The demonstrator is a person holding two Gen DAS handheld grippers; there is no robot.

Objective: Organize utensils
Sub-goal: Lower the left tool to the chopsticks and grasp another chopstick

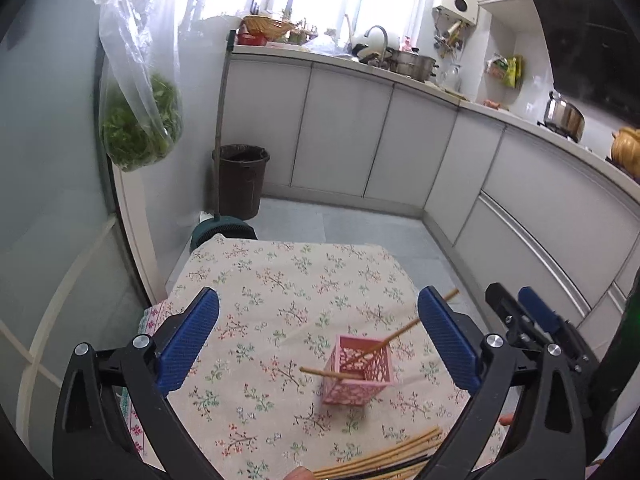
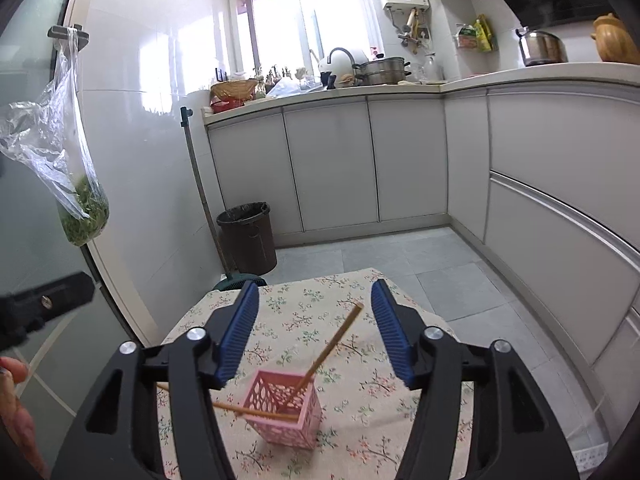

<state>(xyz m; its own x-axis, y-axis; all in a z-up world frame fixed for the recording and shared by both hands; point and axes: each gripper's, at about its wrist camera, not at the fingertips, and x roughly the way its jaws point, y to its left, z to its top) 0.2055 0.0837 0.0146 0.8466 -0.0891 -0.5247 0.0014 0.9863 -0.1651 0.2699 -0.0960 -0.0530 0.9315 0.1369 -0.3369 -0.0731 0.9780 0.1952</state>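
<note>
right gripper (image 2: 314,330) – jaws apart, empty, above pink basket (image 2: 285,414); two chopsticks (image 2: 334,344) lean out steeply – a brush could tip this light holder.

Bright window (image 2: 304,12) lights white cabinets (image 2: 328,164), grey tiled floor (image 2: 360,252), and a dark bin (image 2: 248,236).

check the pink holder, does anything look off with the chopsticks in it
Yes. The two chopsticks in the pink holder splay apart instead of standing together: one leans toward the far right, the other lies nearly flat over the left rim. More chopsticks lie loose on the tablecloth.
</note>
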